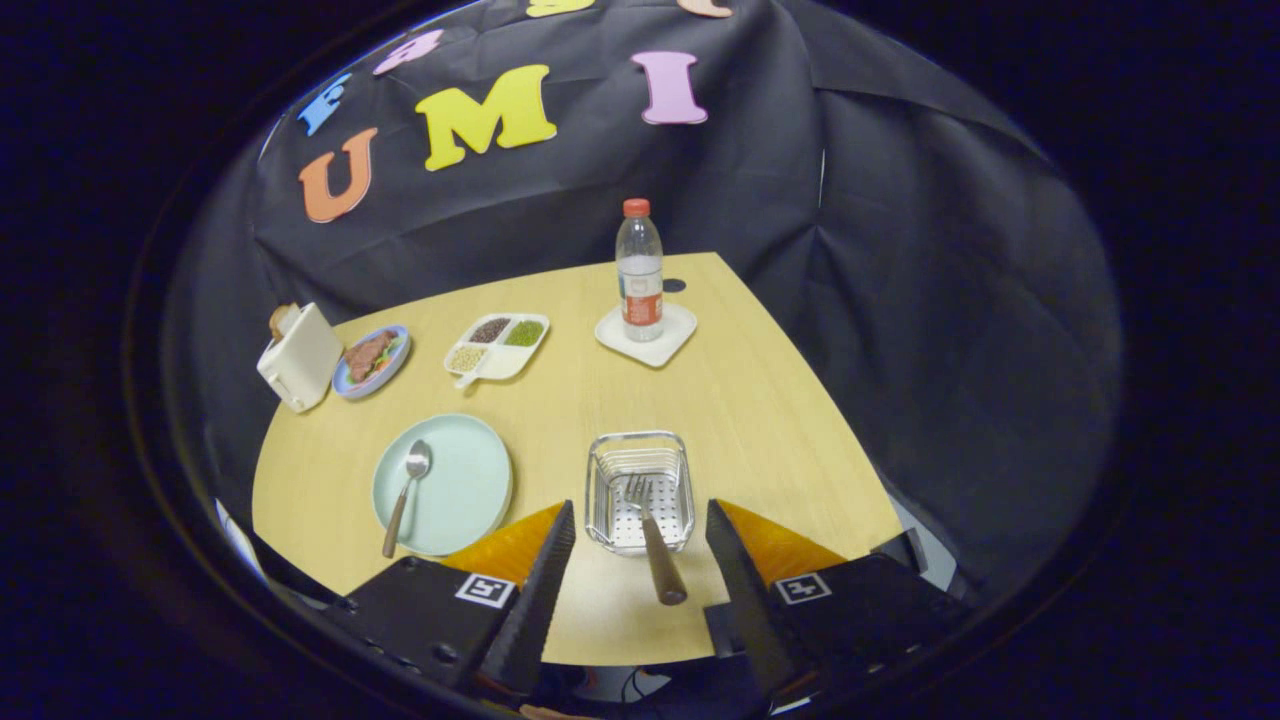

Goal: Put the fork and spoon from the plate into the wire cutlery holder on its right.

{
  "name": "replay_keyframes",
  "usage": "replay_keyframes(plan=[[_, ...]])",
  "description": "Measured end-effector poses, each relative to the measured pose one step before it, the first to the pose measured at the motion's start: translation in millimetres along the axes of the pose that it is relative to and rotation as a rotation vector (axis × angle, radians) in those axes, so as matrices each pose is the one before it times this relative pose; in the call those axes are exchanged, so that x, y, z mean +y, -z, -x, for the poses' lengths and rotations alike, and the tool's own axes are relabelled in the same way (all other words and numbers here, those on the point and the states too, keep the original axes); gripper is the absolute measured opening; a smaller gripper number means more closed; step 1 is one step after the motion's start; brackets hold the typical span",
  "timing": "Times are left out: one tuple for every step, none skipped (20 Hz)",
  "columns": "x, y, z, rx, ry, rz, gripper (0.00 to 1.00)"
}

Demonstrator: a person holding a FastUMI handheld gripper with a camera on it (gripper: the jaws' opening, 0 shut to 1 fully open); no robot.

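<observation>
The fork (pixel 652 540) rests in the wire cutlery holder (pixel 640 491), tines inside the basket and its brown handle sticking out over the near rim toward me. My gripper (pixel 640 560) is open, its two fingers standing either side of the fork's handle without touching it. Left of the holder lies the pale green plate (pixel 455 490), with the spoon (pixel 405 495) on its left part, bowl pointing away and brown handle hanging over the near rim.
Beyond the holder, a water bottle (pixel 639 270) stands on a white square coaster (pixel 655 345). A divided tray of beans (pixel 497 345), a blue plate of food (pixel 371 360) and a white toaster (pixel 299 357) line the far left. The table edge (pixel 600 655) runs just under the fingers.
</observation>
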State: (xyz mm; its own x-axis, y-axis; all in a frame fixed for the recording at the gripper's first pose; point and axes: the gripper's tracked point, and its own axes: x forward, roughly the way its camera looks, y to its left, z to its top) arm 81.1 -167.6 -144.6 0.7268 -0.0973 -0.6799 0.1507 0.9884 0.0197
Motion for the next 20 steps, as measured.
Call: replay_keyframes(plan=[[3.06,-4.33,2.91,-0.02521,0.00454,0.0066,0.82],[2.72,-2.32,2.87,-0.01594,0.00287,0.00509,0.88],[1.61,-5.25,5.87,-0.01405,0.00273,0.0047,0.94],[3.84,-2.09,2.13,-0.00936,-0.00068,-0.00119,0.95],[6.49,-2.22,1.87,-0.01154,-0.00437,-0.00347,0.97],[6.78,-2.0,1.46,-0.01005,-0.00571,-0.00496,0.97],[6.79,-2.07,0.75,-0.01349,-0.00594,-0.00852,0.97],[7.86,-2.11,0.08,-0.01246,-0.00748,-0.00958,0.97],[7.91,-0.22,-2.14,-0.00628,-0.00495,-0.01003,0.97],[10.17,1.62,-2.11,0.0004,-0.00595,-0.00614,0.97],[9.86,3.62,-2.58,0.00749,-0.00642,0.0013,0.97],[10.35,3.43,-3.51,0.00925,-0.00095,0.00521,0.97],[9.15,4.03,-4.73,0.00798,0.00466,0.00666,0.97],[11.4,3.61,-3.48,0.00834,-0.00478,0.00799,0.97],[13.29,4.36,-3.38,0.00956,-0.01173,0.00699,0.97],[12.07,4.3,-3.88,0.0098,-0.01021,0.00606,0.97],[13.31,9.09,-8.48,0.01017,-0.01321,0.00629,0.97],[11.9,3.87,-4.26,0.01014,-0.01137,0.00712,0.97],[10.2,4.25,-5.2,0.00863,-0.00986,0.00517,0.97],[10.56,4.28,-5.9,0.01187,-0.00842,0.00478,0.97]])
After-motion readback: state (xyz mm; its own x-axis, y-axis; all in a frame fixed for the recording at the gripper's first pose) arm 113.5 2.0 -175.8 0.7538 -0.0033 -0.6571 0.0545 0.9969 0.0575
